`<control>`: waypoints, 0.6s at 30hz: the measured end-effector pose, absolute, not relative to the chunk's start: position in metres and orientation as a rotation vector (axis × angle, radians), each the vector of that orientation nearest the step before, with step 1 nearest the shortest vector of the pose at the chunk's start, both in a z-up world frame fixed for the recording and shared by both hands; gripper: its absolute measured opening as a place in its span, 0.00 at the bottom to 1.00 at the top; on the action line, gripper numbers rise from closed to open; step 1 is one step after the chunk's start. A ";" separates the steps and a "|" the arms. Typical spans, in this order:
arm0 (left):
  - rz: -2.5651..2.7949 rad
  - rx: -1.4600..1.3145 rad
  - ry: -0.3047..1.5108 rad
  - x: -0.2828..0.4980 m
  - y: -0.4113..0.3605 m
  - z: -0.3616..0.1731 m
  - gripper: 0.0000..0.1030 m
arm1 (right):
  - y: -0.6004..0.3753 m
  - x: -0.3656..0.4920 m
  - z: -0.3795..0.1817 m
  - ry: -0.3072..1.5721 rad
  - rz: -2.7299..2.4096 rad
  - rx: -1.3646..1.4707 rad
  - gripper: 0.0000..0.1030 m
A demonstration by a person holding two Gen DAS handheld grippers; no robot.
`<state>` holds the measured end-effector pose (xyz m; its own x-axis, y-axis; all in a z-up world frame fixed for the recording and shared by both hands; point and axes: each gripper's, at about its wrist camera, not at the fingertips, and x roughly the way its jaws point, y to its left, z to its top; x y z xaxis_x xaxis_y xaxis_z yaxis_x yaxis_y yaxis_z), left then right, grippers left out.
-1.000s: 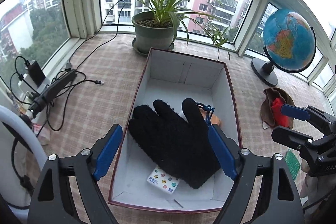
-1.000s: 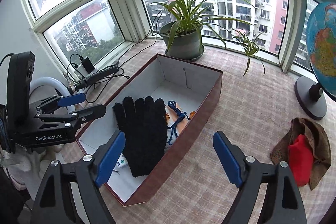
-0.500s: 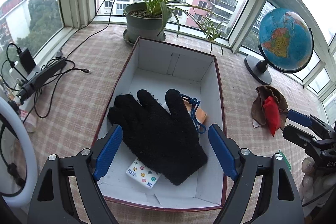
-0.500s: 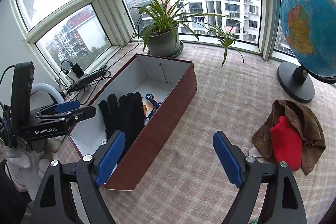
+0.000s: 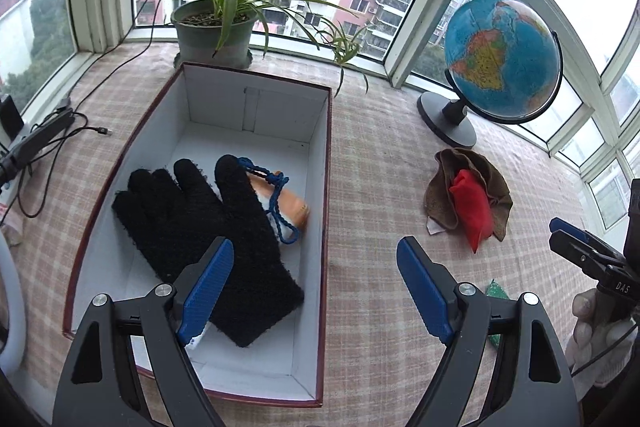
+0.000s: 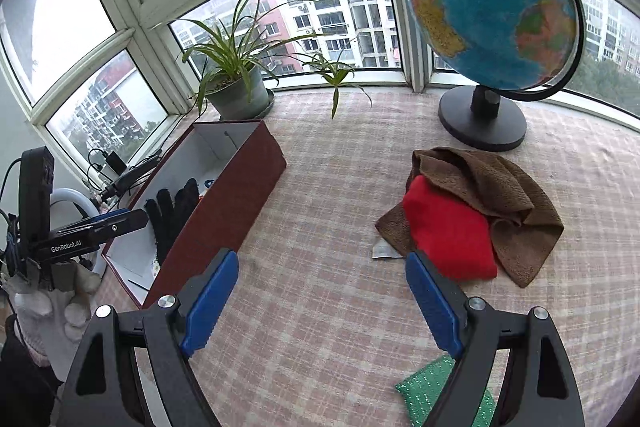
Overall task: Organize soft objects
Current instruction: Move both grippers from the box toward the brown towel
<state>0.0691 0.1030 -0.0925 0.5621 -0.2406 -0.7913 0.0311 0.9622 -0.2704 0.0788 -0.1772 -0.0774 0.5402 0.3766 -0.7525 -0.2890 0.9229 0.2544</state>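
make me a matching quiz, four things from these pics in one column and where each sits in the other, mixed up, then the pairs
Things:
1. black glove
2. red pouch
3. globe
4. green sponge

Places:
A. on its stand by the window
B. inside the box
C. on the brown cloth
D. on the tablecloth at the near edge of the right wrist view, partly behind a finger of the right hand-held gripper

Pairs: 1-B, 2-C, 3-A, 4-D
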 end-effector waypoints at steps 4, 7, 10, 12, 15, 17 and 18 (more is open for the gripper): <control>-0.209 -0.231 0.977 0.073 0.077 -0.094 0.81 | -0.222 0.072 -0.080 0.919 0.345 0.139 0.80; -0.245 -0.222 0.990 0.076 0.056 -0.096 0.81 | -0.252 0.065 -0.083 0.926 0.308 0.156 0.80; -0.281 -0.230 1.005 0.081 0.037 -0.099 0.81 | -0.281 0.059 -0.089 0.938 0.278 0.188 0.80; -0.302 -0.232 1.013 0.084 0.024 -0.102 0.81 | -0.299 0.057 -0.093 0.950 0.261 0.217 0.80; -0.329 -0.225 1.018 0.088 0.001 -0.104 0.81 | -0.322 0.057 -0.100 0.962 0.249 0.264 0.80; -0.347 -0.222 1.017 0.090 -0.014 -0.106 0.81 | -0.334 0.058 -0.103 0.965 0.252 0.289 0.80; -0.355 -0.220 1.018 0.091 -0.021 -0.107 0.81 | -0.338 0.059 -0.104 0.966 0.250 0.297 0.80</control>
<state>0.0914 -0.0208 -0.1066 0.4753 -0.3886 -0.7894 0.1866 0.9213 -0.3412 0.0593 -0.3383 -0.1042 0.5459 0.3379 -0.7667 -0.0760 0.9313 0.3563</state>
